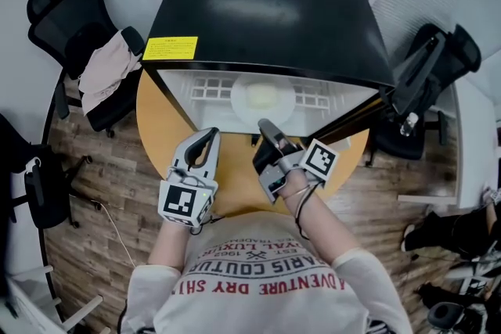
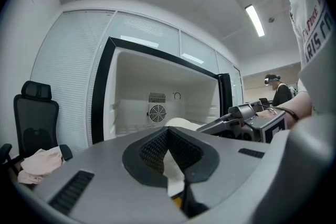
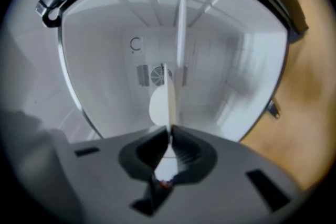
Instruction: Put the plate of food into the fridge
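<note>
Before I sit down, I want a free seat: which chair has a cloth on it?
The chair left of the fridge: a pale cloth lies over its seat. The chair on the right shows none.

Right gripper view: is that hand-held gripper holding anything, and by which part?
Nothing. The right hand-held gripper is shut and empty; the plate of food sits apart, inside the fridge.

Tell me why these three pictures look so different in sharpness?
Head view: sharp, pale glare on the fridge top. Left gripper view: fisheye-bent, dark corners, bright fridge interior. Right gripper view: soft, blurred; the plate is a hazy white oval.
</note>
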`<move>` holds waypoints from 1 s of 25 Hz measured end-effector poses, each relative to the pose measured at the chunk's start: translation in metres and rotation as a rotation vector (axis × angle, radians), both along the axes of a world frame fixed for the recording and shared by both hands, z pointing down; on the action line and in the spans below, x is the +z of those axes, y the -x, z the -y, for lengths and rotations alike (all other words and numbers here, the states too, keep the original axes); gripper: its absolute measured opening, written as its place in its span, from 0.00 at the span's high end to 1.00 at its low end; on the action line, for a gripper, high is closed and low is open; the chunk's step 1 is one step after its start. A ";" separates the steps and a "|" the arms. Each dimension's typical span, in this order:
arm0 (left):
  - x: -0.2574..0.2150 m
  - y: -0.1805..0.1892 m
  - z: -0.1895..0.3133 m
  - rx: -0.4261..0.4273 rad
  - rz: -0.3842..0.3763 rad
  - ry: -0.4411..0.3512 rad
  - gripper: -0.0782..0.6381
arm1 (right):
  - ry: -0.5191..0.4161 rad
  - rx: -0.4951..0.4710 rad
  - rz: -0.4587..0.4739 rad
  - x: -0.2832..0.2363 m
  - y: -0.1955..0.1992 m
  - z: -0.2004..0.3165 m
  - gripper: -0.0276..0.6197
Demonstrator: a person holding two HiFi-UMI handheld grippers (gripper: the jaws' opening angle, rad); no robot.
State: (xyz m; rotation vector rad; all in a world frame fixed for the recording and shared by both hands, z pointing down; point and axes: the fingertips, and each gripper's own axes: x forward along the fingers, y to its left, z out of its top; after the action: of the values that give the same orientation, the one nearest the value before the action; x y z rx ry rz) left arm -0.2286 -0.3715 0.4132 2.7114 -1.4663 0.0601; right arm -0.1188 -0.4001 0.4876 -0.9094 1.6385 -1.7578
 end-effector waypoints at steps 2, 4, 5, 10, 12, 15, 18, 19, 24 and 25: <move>0.002 0.002 0.003 -0.005 -0.002 0.009 0.85 | 0.010 0.017 0.011 0.002 0.002 0.005 0.90; 0.005 0.003 0.005 -0.006 -0.002 0.019 0.85 | 0.014 0.028 0.016 0.003 0.002 0.010 0.90; 0.005 0.004 0.006 -0.005 -0.002 0.021 0.85 | 0.015 0.031 0.013 0.003 0.002 0.012 0.90; 0.007 0.001 0.007 0.002 0.001 0.029 0.85 | -0.002 0.042 -0.010 0.001 0.002 0.022 0.88; 0.009 -0.001 0.007 0.009 0.001 0.035 0.85 | -0.015 0.048 -0.030 0.000 0.002 0.027 0.87; 0.010 -0.003 0.008 0.015 0.003 0.038 0.85 | -0.036 0.047 -0.072 -0.001 0.002 0.032 0.86; 0.011 -0.003 0.008 0.016 0.003 0.039 0.85 | -0.045 0.043 -0.072 0.002 0.003 0.035 0.82; 0.012 -0.003 0.008 0.015 0.005 0.040 0.85 | -0.042 0.043 -0.067 0.004 0.003 0.035 0.79; 0.015 -0.001 0.010 0.009 0.007 0.044 0.85 | -0.039 0.047 -0.089 0.008 0.000 0.040 0.75; 0.014 -0.001 0.010 0.009 0.007 0.043 0.85 | -0.039 0.046 -0.094 0.009 0.000 0.041 0.73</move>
State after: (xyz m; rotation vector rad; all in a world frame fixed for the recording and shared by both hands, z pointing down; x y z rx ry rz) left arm -0.2274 -0.3817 0.4275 2.6864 -1.4373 0.0999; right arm -0.1185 -0.4414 0.4969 -1.0177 1.6914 -1.6684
